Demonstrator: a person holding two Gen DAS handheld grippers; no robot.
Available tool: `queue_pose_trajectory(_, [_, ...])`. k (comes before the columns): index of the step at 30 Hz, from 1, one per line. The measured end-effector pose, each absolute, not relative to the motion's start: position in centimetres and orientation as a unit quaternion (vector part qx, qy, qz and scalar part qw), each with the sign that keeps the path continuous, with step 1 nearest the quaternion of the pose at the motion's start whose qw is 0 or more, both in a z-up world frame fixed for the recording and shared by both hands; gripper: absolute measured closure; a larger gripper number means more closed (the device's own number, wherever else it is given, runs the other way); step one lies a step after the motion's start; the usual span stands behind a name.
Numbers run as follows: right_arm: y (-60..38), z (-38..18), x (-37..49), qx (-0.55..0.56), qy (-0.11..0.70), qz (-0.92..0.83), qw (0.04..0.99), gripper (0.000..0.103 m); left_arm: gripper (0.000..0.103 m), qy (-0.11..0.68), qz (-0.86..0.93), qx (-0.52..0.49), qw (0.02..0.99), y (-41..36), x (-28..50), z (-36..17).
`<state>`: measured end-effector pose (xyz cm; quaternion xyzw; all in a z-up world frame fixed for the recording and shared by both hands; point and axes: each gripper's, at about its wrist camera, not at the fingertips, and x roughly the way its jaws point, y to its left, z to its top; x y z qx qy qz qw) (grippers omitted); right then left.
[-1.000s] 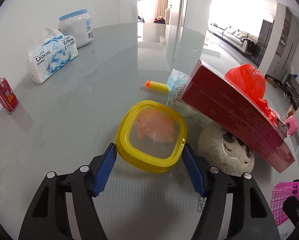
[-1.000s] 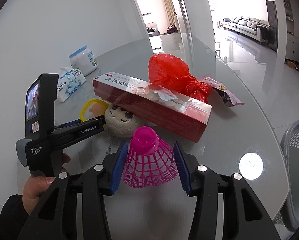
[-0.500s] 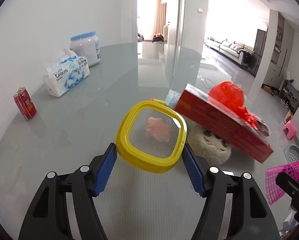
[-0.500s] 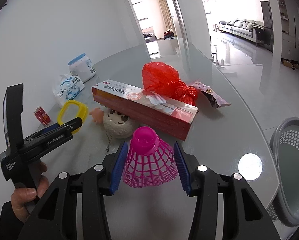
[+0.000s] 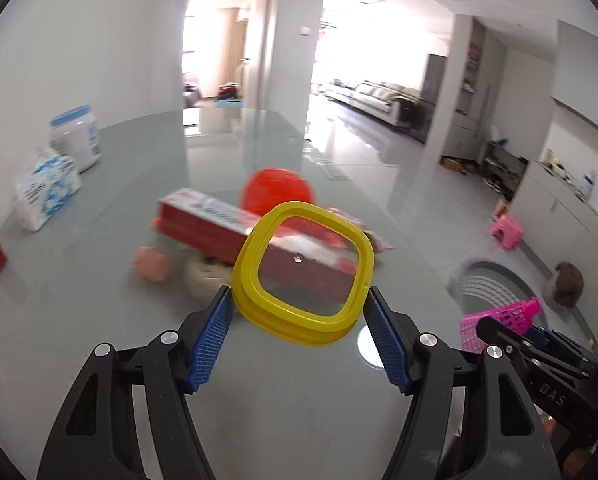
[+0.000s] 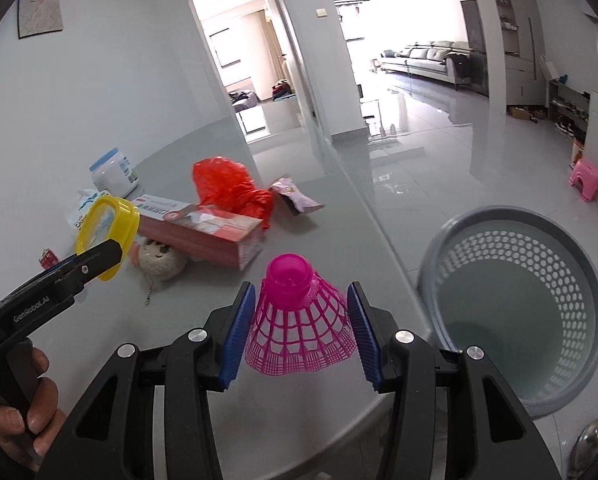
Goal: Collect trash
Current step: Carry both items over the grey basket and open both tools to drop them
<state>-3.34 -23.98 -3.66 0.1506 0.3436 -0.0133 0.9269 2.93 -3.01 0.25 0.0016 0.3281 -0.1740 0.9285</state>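
Grey glass table by a tiled living room; left gripper clamps a lid, right gripper a shuttlecock; blurred clutter, perhaps toys.

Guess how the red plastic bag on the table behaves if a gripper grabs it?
The red plastic bag looks crumpled and thin: probably floppy and very light. It would likely collapse between the pads, not resist. It lies against the long red box, so a push may just crumple it.

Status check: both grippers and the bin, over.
Left gripper clamps yellow lid. Right gripper clamps pink shuttlecock. Grey basket beside table edge, nothing in the way.
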Motion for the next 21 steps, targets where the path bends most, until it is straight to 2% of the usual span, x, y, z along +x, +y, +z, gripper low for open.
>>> queue_pose_trajectory(12, [-35.3,-6.4,-9.3,0.179,0.345,-0.148,0.909,0.057,0.038,0.35,-0.292,0.05,0.889,-16.4,2.2,-2.1])
queue_pose_trajectory(21, [-40.0,-9.3,-9.1,0.207,0.361,-0.169,0.894,0.057,0.038,0.381,-0.337,0.089,0.856,-24.3,3.3,-5.7])
